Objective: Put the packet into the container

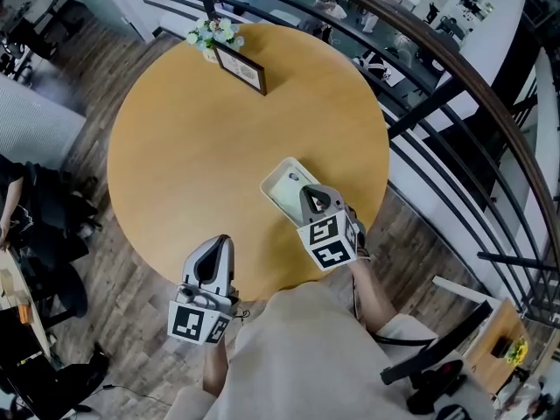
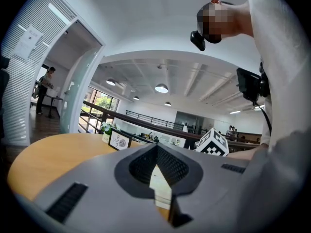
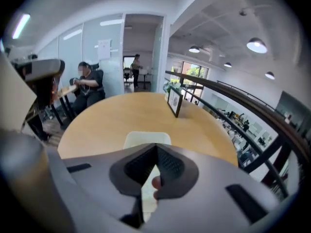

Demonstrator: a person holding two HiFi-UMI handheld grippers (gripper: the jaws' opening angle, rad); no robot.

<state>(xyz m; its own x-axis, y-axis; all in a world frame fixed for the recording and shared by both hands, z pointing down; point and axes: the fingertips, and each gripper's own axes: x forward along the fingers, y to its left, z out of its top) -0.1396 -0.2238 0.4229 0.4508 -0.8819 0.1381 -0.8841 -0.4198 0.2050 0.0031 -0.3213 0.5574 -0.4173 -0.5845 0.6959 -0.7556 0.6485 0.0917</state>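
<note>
My left gripper [image 1: 217,243] hangs closed and empty at the near edge of the table [image 1: 201,129]. The container [image 1: 276,185] sits to its right, with my right gripper [image 1: 308,192] closed just above it. Between its jaws a pale packet [image 3: 153,182] with a red spot seems to lie inside; light and limp, I judge, best pinched by an edge

Container [image 1: 282,191] on table [image 1: 175,147] near edge; frame [image 1: 241,68] far side.
</note>
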